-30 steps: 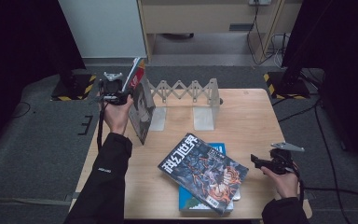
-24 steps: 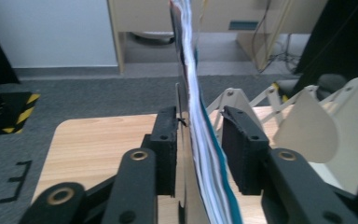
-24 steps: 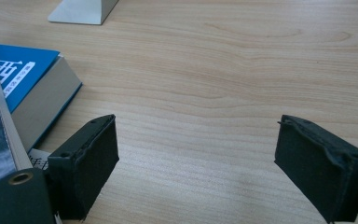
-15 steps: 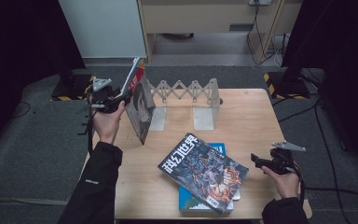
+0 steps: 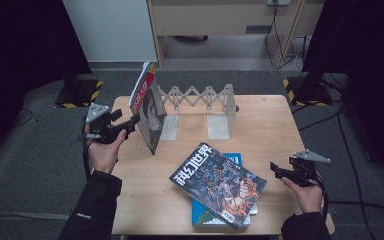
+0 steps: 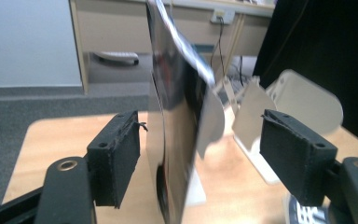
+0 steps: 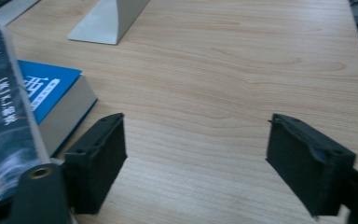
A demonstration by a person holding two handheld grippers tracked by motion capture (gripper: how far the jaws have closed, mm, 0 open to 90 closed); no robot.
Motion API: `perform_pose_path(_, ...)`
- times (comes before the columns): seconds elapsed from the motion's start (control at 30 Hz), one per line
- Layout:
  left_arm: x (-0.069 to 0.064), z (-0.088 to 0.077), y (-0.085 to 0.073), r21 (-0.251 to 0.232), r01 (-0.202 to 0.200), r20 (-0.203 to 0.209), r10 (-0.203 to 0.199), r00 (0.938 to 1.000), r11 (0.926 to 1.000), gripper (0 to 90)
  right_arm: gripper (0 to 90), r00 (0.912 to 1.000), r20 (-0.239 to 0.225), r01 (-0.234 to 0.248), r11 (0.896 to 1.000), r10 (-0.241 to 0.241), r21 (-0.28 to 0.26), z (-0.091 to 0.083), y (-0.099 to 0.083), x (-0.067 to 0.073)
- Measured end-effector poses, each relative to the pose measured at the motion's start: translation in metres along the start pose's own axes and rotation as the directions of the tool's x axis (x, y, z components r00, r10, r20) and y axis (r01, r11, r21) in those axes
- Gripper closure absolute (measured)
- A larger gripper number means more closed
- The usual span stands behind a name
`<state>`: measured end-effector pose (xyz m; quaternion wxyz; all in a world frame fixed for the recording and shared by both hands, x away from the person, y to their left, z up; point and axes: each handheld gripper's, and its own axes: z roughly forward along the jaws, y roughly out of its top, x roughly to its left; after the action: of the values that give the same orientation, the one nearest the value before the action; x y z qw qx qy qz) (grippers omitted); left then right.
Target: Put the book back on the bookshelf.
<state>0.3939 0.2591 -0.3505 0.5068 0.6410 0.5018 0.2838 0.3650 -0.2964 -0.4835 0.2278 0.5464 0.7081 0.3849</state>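
Though upright, magazine [image 5: 149, 112] curled (glossy).

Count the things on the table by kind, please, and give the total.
Magazines: 2, one upright against the rack, one flat on the book.
Blue book: 1.
Folding metal rack: 1.
Total: 4.

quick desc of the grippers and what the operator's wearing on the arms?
Both are black handheld units. The left gripper and right gripper each carry a grey three-cornered plate on top and trail a black cable. Jaws end in blocky black foam-like pads, frayed at the edges, on arms with a brass-coloured eyelet. Dark long sleeves, with small white lettering on the left cuff.
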Motion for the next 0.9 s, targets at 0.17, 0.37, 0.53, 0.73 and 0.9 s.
perform_pose_path(0.17, -0.003, -0.006, -0.016, 0.035, -0.015, 0.003, 0.015, 0.9999, 0.9993, 26.1, 21.6, 0.9997, 0.011, 0.021, 1.0, -0.02, -0.009, -0.001, 0.001, 0.002)
perform_pose_path(0.37, -0.007, -0.013, -0.04, 0.066, -0.026, 0.017, 0.025, 0.9995, 0.9975, 25.2, 23.5, 0.9992, 0.007, 0.038, 0.999, -0.038, -0.02, -0.002, 0.001, 0.004)
perform_pose_path(0.53, -0.011, -0.013, -0.062, 0.088, -0.024, 0.049, 0.02, 0.9986, 0.9959, 22.7, 23.3, 0.9993, 0.003, 0.036, 0.999, -0.036, -0.01, -0.003, 0.001, 0.007)
perform_pose_path(0.73, -0.018, -0.006, -0.077, 0.095, -0.019, 0.102, 0.009, 0.9947, 0.9953, 23.6, 23.2, 0.999, -0.004, 0.045, 0.999, -0.045, 0.0, -0.005, 0.003, 0.012)
perform_pose_path(0.9, -0.03, 0.001, -0.092, 0.109, -0.025, 0.171, 0.006, 0.9853, 0.9937, 24.4, 23.5, 0.9994, -0.013, 0.032, 0.999, -0.032, 0.004, -0.006, 0.004, 0.017)
